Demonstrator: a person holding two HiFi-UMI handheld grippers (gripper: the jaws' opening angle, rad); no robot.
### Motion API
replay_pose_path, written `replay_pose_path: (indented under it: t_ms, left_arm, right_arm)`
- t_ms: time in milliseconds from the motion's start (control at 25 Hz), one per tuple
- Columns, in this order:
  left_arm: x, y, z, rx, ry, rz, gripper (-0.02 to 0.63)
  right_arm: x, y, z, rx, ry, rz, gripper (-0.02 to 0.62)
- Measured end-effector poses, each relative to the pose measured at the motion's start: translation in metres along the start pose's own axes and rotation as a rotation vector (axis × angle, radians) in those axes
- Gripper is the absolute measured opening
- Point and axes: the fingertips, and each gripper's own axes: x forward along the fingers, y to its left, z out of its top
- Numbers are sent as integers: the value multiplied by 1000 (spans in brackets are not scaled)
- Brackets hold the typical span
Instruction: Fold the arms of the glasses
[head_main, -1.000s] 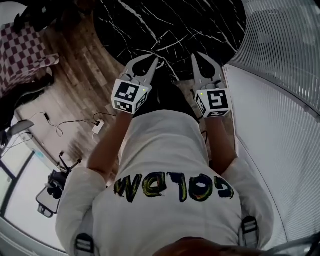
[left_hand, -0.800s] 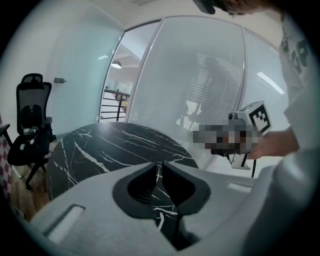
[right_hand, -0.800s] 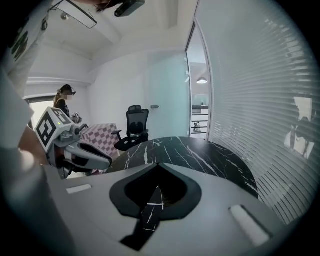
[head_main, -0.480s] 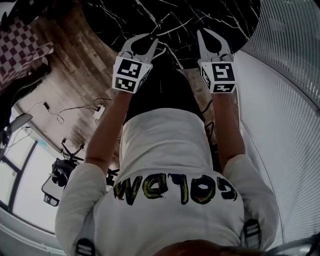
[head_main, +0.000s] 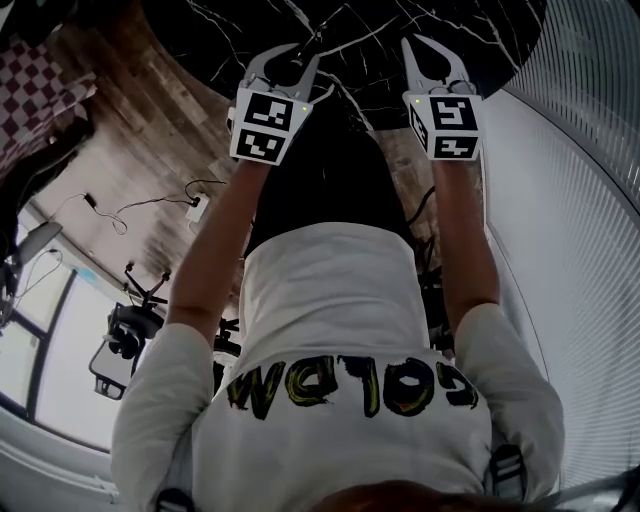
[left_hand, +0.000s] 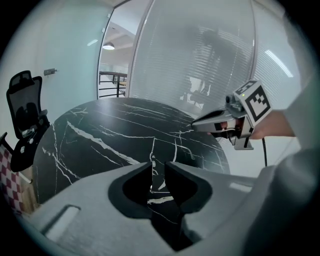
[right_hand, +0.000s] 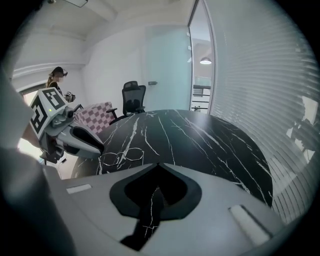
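Note:
Thin wire-rimmed glasses (right_hand: 122, 156) lie on the round black marble table (right_hand: 200, 140), arms spread, near its close edge. I see them only in the right gripper view. My left gripper (right_hand: 75, 137) hovers just left of them there. In its own view the left gripper (left_hand: 159, 167) has its jaws a narrow gap apart, with nothing between them. My right gripper (right_hand: 159, 165) is shut and empty, above the table's rim and short of the glasses. In the head view the left gripper (head_main: 295, 55) and the right gripper (head_main: 430, 50) reach side by side over the table (head_main: 400, 25).
A frosted glass wall with blinds (head_main: 580, 200) curves along the right. A black office chair (right_hand: 132, 97) and a checkered seat (right_hand: 95, 115) stand beyond the table. Cables (head_main: 150, 225) lie on the wood floor at the left. A person (right_hand: 56, 75) stands far back.
Both grippers have gone forward and down, from in front of my body to over the table's near edge. The right jaws stayed shut.

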Motion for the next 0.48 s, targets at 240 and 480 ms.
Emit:
replay_pose_path:
  t_ms: [240, 480]
  left_arm:
    - [12, 8, -7, 4, 9, -2, 72]
    - [21, 6, -10, -6, 11, -39, 62]
  right_arm:
    - [22, -8, -18, -20, 44, -9, 3]
    - [36, -3, -31, -37, 83, 4, 3]
